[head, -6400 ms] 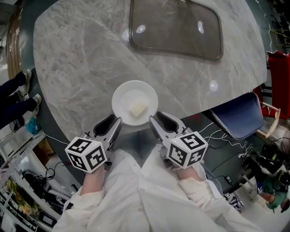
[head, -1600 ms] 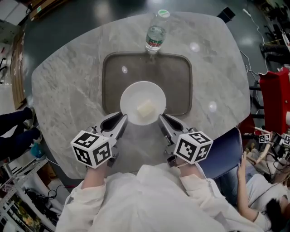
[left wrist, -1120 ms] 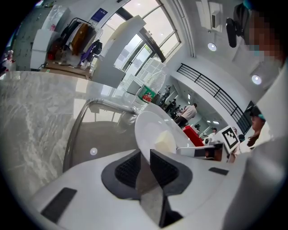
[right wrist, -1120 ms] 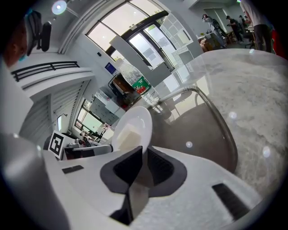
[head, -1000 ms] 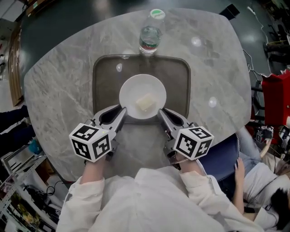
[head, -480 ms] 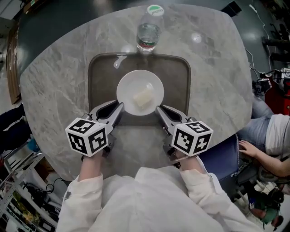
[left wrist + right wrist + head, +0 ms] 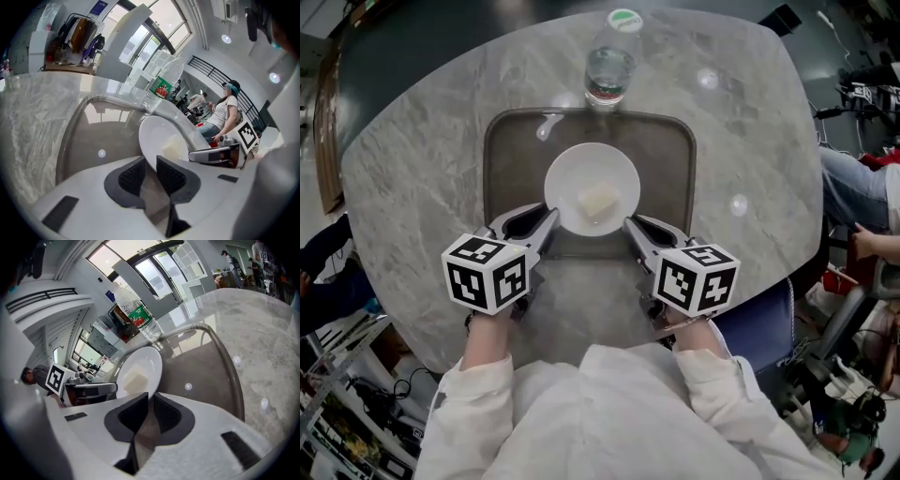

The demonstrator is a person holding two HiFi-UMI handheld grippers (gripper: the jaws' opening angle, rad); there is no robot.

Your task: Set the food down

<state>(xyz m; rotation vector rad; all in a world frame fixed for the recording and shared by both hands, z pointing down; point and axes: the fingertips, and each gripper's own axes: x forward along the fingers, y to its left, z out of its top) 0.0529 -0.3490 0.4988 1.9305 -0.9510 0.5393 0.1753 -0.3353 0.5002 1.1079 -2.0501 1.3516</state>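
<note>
Above the tray [image 7: 673, 159], the plate [image 7: 581, 173] with its pale food block [image 7: 598, 201] lies directly ahead of both tools: left gripper [image 7: 547, 225] and right gripper [image 7: 631, 228] each pinch its near rim, equally close; contact with the tray is unclear

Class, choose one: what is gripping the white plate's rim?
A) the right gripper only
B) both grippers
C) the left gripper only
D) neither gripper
B: the left gripper and the right gripper each clamp the plate, at opposite sides.
</note>
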